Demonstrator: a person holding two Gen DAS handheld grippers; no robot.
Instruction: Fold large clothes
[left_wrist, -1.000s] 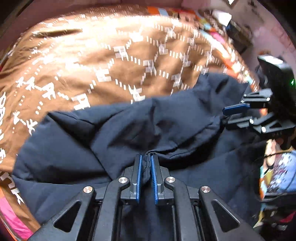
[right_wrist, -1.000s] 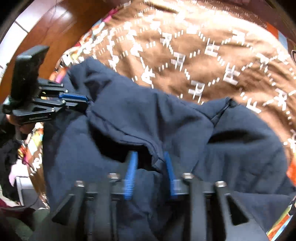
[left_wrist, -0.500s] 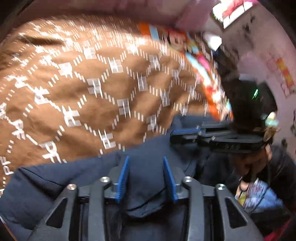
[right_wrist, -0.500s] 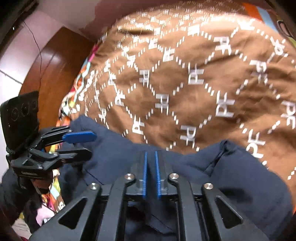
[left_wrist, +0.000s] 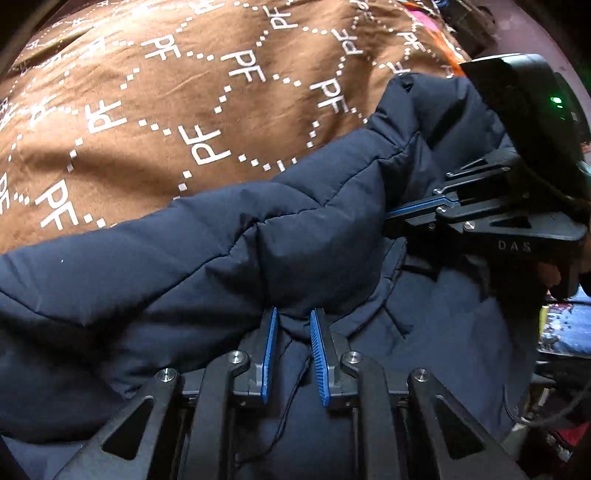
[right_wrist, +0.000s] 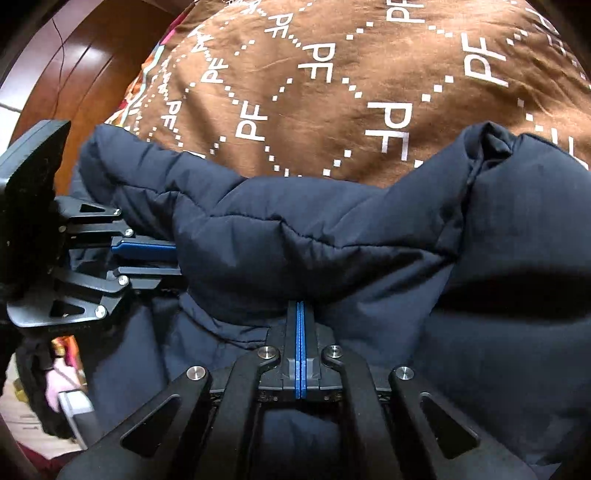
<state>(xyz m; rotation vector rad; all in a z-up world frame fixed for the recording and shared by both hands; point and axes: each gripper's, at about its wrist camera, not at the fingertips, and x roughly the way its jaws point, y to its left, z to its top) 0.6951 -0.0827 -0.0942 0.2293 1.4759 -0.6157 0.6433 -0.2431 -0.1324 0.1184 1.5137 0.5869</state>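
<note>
— What's it all resting on?

— A bed (right_wrist: 92, 74), wooden frame showing up left of the right tool (right_wrist: 300, 306). A brown cover (left_wrist: 155, 110) with white "PF" letters in dotted diamonds is spread over it.

— And on the cover?

— A dark navy padded jacket (left_wrist: 184, 266), bunched in a puffy fold just ahead of both tools, brown cloth beyond it.

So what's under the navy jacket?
The jacket lies on a brown spread printed with white PF letters, which shows beyond its far edge. A multicoloured cover peeks out past the spread's edge. What lies directly beneath the jacket is covered.
</note>
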